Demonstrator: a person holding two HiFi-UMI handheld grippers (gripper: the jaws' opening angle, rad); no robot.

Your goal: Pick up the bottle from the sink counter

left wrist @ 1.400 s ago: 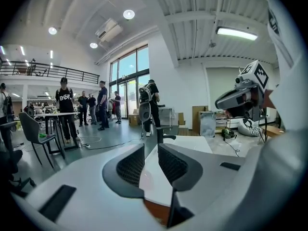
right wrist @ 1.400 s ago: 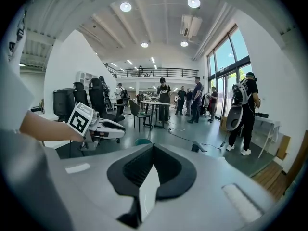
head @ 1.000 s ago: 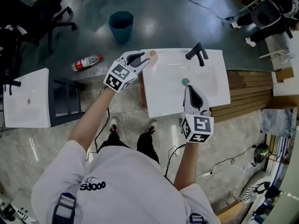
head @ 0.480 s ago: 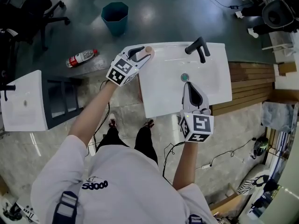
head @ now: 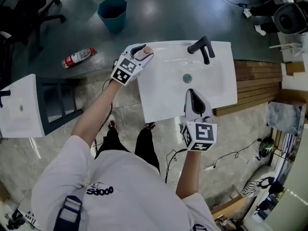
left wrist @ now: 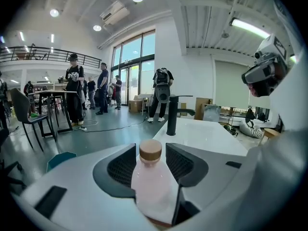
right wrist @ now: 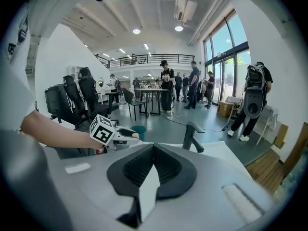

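A small pale pink bottle point(head: 146, 51) with a tan cap stands upright on the far left corner of the white sink counter point(head: 163, 97). My left gripper point(head: 143, 53) reaches it from the left, and its jaws are opening. In the left gripper view the bottle point(left wrist: 151, 177) stands between the two black pads, its cap level with the left gripper's point(left wrist: 150, 149) tips; I see no squeeze on it. My right gripper point(head: 191, 92) hovers over the sink's near right part, shut and empty, and its tips meet in the right gripper view point(right wrist: 153, 147).
A black faucet point(head: 202, 49) stands at the sink's far edge, with a drain point(head: 187, 78) in the basin. On the floor lie a red-labelled plastic bottle point(head: 77, 57) and a teal bin point(head: 112, 13). Another white unit point(head: 19, 107) stands left, wooden boards point(head: 255, 81) right.
My left gripper has slid forward along the sink's far left corner, so the bottle now stands between its jaws. The right gripper has barely moved.
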